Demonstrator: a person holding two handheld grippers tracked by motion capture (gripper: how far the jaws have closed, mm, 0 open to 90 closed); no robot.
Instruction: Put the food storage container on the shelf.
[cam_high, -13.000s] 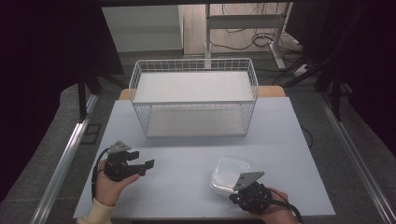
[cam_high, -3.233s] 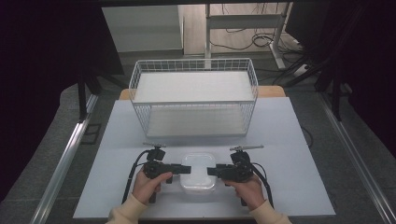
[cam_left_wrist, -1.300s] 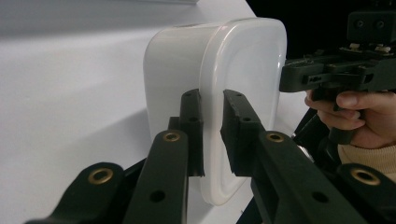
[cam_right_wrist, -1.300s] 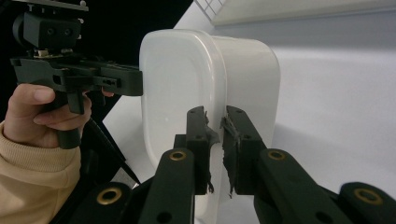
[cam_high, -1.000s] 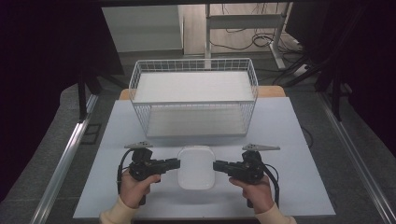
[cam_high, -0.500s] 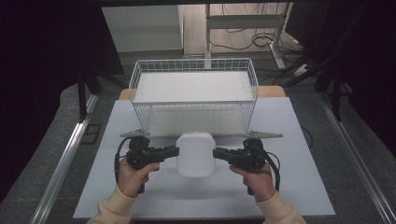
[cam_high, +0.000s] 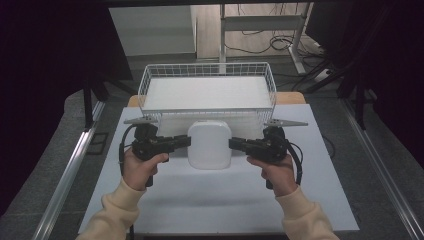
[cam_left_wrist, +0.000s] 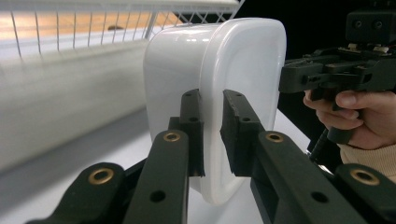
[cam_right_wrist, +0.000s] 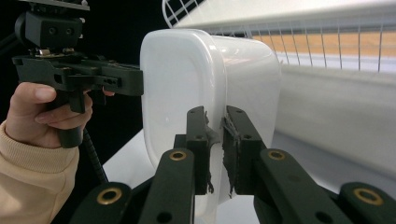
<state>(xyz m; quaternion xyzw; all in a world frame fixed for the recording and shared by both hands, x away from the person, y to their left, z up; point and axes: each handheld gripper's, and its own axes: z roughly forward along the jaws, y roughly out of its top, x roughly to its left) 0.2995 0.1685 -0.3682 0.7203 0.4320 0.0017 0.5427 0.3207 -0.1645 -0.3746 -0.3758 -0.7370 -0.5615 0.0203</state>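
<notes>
Just before the wire basket (cam_high: 207, 92), both claws pinch the white container's (cam_high: 209, 145) opposite rims.

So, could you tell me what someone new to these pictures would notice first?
Most striking is the white plastic container, held up off the table at its middle, tipped on edge. The left gripper and the right gripper each pinch its rim from opposite sides. Just behind it stands a white wire basket at the table's far edge.
</notes>
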